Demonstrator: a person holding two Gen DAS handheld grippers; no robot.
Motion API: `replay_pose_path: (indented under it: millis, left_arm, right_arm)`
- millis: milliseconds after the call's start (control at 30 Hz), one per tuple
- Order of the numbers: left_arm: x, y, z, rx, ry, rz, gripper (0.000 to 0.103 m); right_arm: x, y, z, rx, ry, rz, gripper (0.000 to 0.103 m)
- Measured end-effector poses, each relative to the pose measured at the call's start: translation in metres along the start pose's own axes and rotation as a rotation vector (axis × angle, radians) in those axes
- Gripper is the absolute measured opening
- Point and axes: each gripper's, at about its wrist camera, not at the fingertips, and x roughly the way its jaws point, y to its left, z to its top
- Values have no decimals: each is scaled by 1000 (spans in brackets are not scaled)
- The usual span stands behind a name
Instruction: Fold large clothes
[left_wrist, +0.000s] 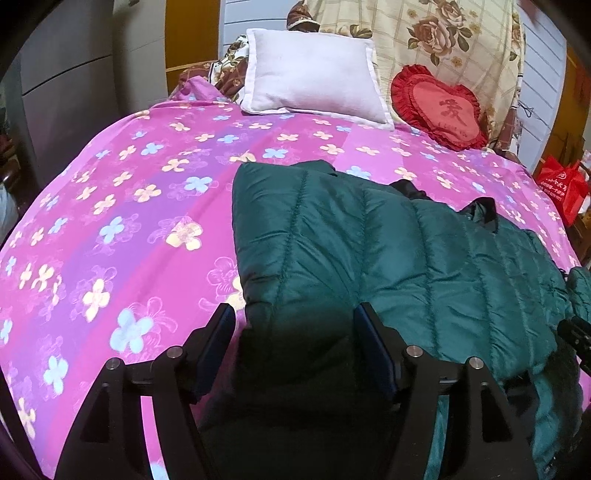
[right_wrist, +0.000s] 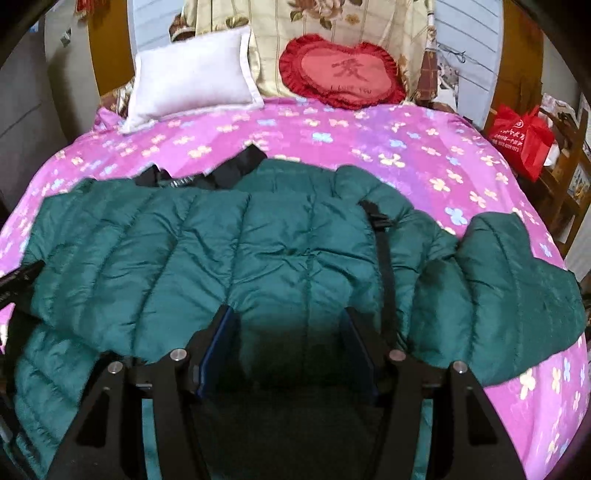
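A dark green quilted puffer jacket (left_wrist: 388, 254) lies spread on a pink flowered bed sheet (left_wrist: 129, 221). It fills the middle of the right wrist view (right_wrist: 258, 251), with a black strap and buckle (right_wrist: 382, 236) across it and a black lining at its far edge. My left gripper (left_wrist: 293, 314) is open, its jaws either side of the jacket's left near edge. My right gripper (right_wrist: 288, 314) is open over the jacket's near middle. Neither holds fabric.
A white pillow (left_wrist: 314, 74) and a red heart cushion (left_wrist: 439, 107) lie at the bed's head against a flowered quilt (left_wrist: 443, 33). A red bag (right_wrist: 521, 140) hangs at the right. A grey cabinet (left_wrist: 66, 92) stands left of the bed.
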Motion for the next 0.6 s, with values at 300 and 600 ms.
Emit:
replay_pose_path:
  millis: [300,600]
  left_arm:
    - [-37,-13,-9,33,-33,-37,49]
    - [-64,-28,-15,79,-68,-44,49]
  right_arm:
    - [-11,-1,-9,23,7,23,70]
    - [-25,2,-21,30,10,39,70]
